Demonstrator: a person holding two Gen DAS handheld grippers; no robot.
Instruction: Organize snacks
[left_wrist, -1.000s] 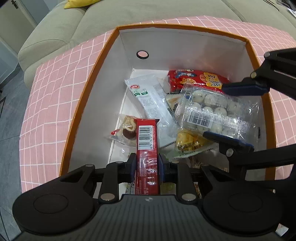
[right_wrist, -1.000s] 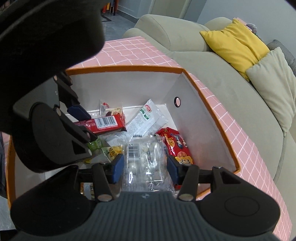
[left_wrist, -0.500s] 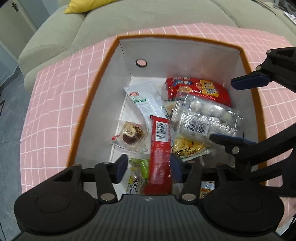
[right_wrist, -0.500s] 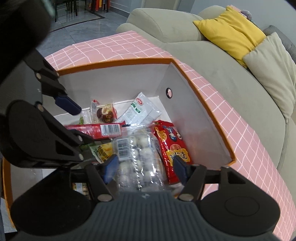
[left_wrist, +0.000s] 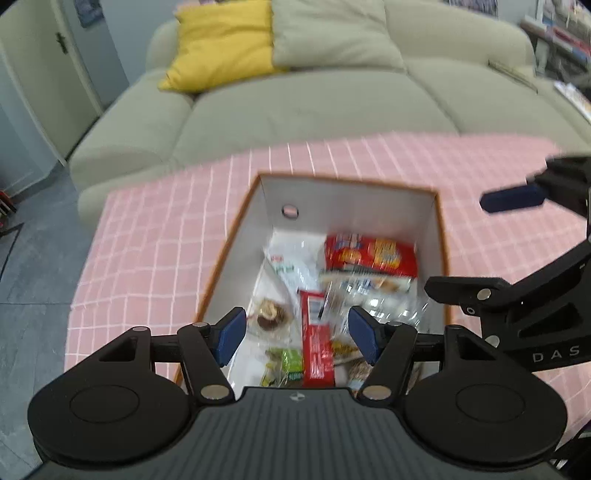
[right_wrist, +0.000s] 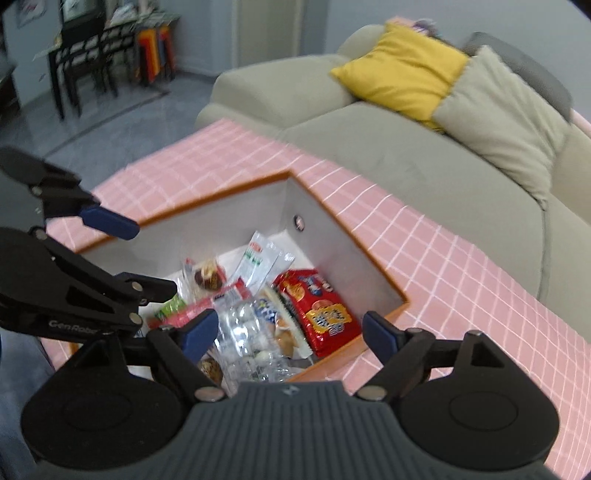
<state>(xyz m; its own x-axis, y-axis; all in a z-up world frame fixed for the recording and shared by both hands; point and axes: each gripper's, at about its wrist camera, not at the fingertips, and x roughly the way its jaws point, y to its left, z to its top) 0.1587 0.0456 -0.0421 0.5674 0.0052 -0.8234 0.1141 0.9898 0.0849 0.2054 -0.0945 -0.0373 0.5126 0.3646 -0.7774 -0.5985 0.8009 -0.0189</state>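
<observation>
- While both grippers are hovering above the box (left_wrist: 343, 192), its snacks are lying inside.
- Left gripper (left_wrist: 297, 334): fingers just opening, gripping nothing — red bar (left_wrist: 316, 343) lying below.
- Right gripper (right_wrist: 291, 334): fingers just opening, empty, over the clear pack (right_wrist: 240, 325).

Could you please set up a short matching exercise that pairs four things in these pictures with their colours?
Things:
1. square cushion on the sofa
2. checked tablecloth
3. rim of the open cardboard box
4. long slim snack bar wrapper in the box

Colours:
A. orange
B. red
C. yellow
D. pink

Pairs: 1-C, 2-D, 3-A, 4-B
</observation>
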